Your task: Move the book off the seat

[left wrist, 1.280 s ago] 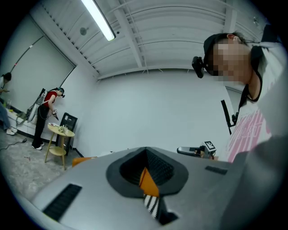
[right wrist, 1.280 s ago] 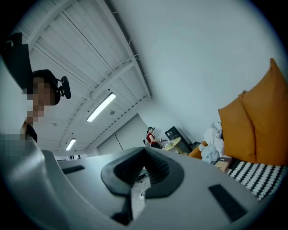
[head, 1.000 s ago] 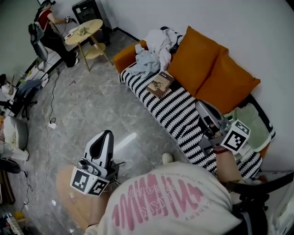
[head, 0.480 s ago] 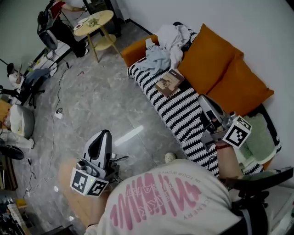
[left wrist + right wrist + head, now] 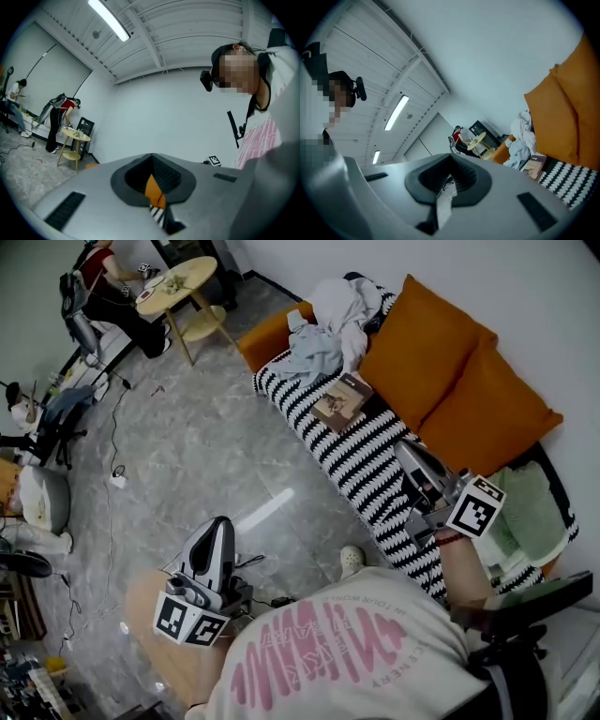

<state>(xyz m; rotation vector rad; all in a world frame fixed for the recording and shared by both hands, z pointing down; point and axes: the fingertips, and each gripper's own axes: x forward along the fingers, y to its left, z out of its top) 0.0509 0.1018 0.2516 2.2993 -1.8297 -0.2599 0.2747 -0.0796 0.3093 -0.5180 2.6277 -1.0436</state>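
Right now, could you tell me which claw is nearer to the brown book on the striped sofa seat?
Right. The right claw is over the striped seat, short of the brown book; the left claw is over the grey floor.

The left gripper is held low in front of the body, jaws together and empty. The right gripper reaches farther forward at the right side, jaws likewise closed on nothing.

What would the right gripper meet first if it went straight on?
Probably nothing near: the right gripper, shut, points about level above the striped seat; the book lies lower and right of its line. Depth is unclear.
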